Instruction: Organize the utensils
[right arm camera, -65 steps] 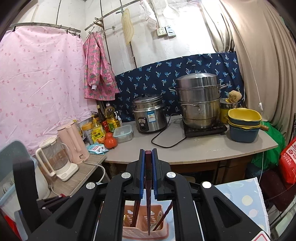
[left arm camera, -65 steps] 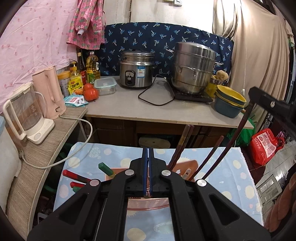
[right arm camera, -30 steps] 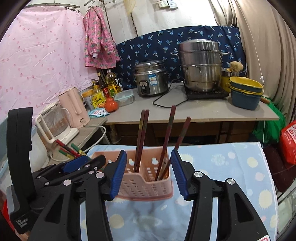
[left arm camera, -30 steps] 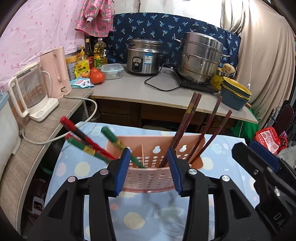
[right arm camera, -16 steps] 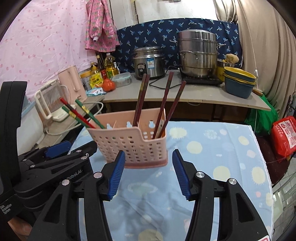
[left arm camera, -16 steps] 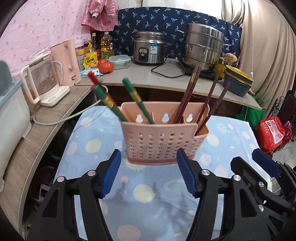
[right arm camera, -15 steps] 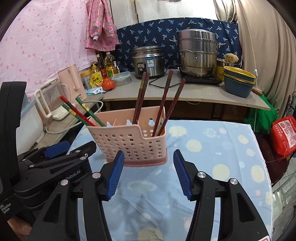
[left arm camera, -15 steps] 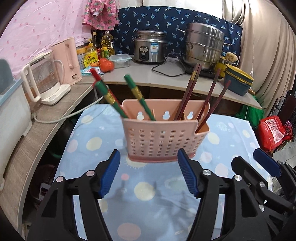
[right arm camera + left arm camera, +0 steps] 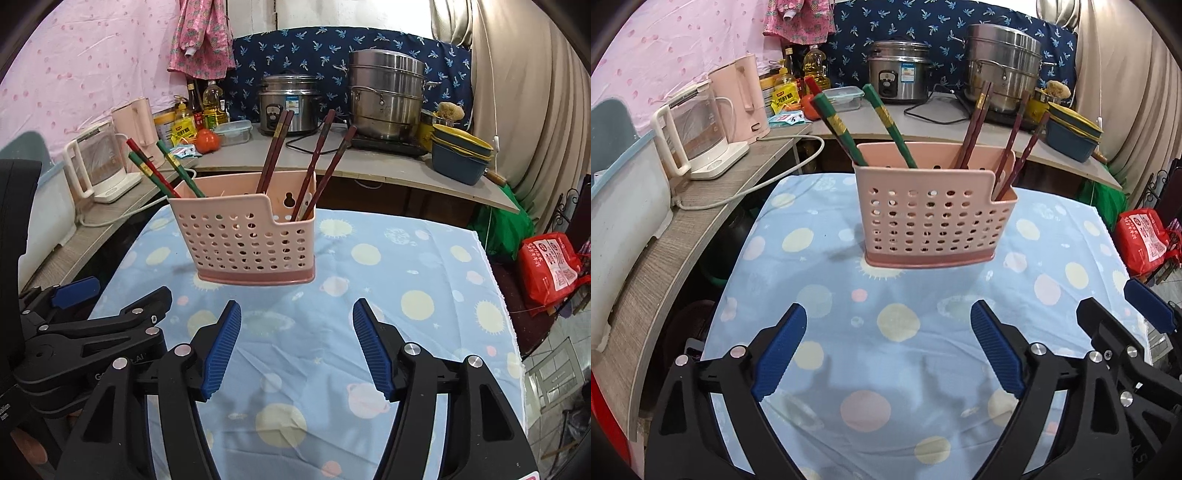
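Note:
A pink perforated utensil holder [image 9: 931, 221] stands upright on the blue dotted tablecloth [image 9: 897, 354]; it also shows in the right wrist view [image 9: 251, 240]. Green and red chopsticks [image 9: 886, 122] lean in its left compartment, also seen in the right wrist view [image 9: 173, 170]. Dark brown chopsticks [image 9: 1015, 129] lean in its right compartment, also in the right wrist view [image 9: 317, 155]. My left gripper [image 9: 888, 332] is open and empty, well short of the holder. My right gripper [image 9: 297, 328] is open and empty, also short of it.
Behind the table a counter [image 9: 923, 118] carries a rice cooker [image 9: 899, 70], a steel steamer pot [image 9: 1003, 62], stacked bowls [image 9: 1071, 133], bottles and a tomato. Two kettles [image 9: 698, 125] stand on a side shelf at the left. A red bag [image 9: 550, 266] lies at the right.
The right gripper let go of a brown chopstick into the holder and both grippers opened. Both have since drawn back from the holder toward the near table edge.

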Tool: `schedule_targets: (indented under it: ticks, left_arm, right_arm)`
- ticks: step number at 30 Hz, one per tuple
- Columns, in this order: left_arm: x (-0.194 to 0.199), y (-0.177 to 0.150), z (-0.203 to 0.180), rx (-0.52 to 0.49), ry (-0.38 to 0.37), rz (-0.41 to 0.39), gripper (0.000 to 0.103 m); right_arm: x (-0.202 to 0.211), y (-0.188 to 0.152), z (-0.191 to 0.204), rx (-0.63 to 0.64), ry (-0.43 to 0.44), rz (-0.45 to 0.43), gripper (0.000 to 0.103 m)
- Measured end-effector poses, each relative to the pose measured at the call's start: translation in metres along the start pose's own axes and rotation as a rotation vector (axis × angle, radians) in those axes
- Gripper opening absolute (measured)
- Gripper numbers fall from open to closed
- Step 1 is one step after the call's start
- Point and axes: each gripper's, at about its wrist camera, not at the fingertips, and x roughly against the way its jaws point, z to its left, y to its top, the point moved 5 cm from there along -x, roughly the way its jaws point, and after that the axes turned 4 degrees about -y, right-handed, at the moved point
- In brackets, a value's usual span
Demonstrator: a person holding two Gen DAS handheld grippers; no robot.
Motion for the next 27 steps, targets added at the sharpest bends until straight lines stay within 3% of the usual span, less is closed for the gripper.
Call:
schedule_targets:
  ticks: [27]
  left_arm:
    - [0.029,-0.015,0.001,0.001,0.043,-0.007,0.094]
  right_arm:
    - [0.025,-0.017,-0.012,-0.016,-0.027,-0.014,0.068]
